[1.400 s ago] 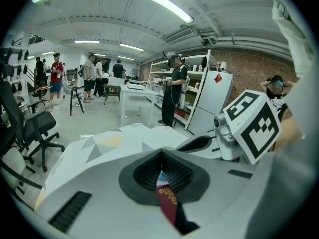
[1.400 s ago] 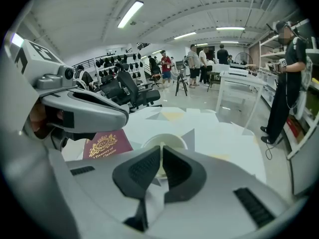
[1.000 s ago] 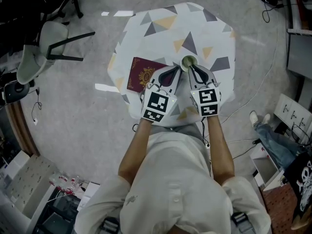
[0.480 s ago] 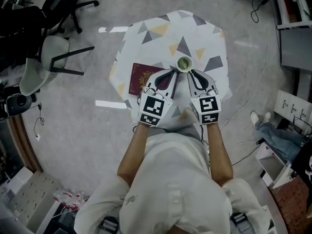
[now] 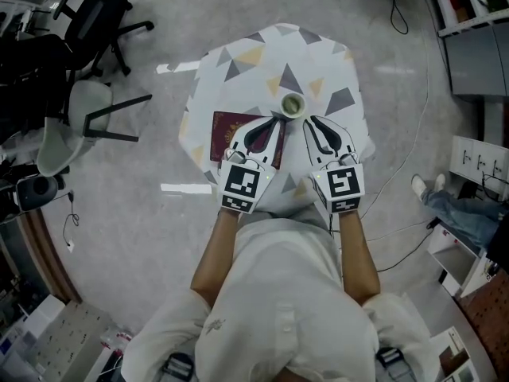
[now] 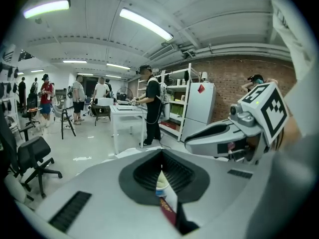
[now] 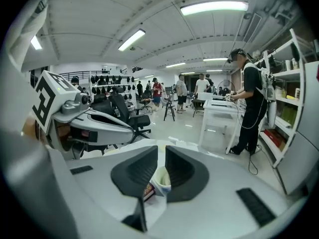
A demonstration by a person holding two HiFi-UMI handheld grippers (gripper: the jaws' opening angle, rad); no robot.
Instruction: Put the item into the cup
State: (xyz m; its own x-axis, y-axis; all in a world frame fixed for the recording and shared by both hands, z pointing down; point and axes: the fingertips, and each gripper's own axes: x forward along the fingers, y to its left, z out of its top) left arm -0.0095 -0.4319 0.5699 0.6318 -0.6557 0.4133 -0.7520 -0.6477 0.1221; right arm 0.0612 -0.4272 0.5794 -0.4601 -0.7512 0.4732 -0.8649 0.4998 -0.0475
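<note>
A small pale cup (image 5: pixel 293 104) stands upright near the middle of the patterned table (image 5: pixel 238 62). Left of it lies a dark red booklet (image 5: pixel 229 134), flat on the cloth. My left gripper (image 5: pixel 278 120) hangs over the booklet's right edge, its tips just short of the cup, jaws together and empty. My right gripper (image 5: pixel 310 121) sits to the cup's near right, jaws a thin slit apart, holding nothing. In the left gripper view the cup (image 6: pixel 160 185) and booklet (image 6: pixel 167 213) show through the gap; the right gripper view shows the cup (image 7: pixel 162 178) likewise.
The table is small, with floor all around it. An office chair (image 5: pixel 79 110) stands to the left. Cables trail on the floor at the right. Both gripper views show people, white tables and shelving in the room beyond.
Both grippers have drawn back toward me: their tips flanked the cup a second ago and now sit just short of it. The cup and booklet have not moved on the table.
</note>
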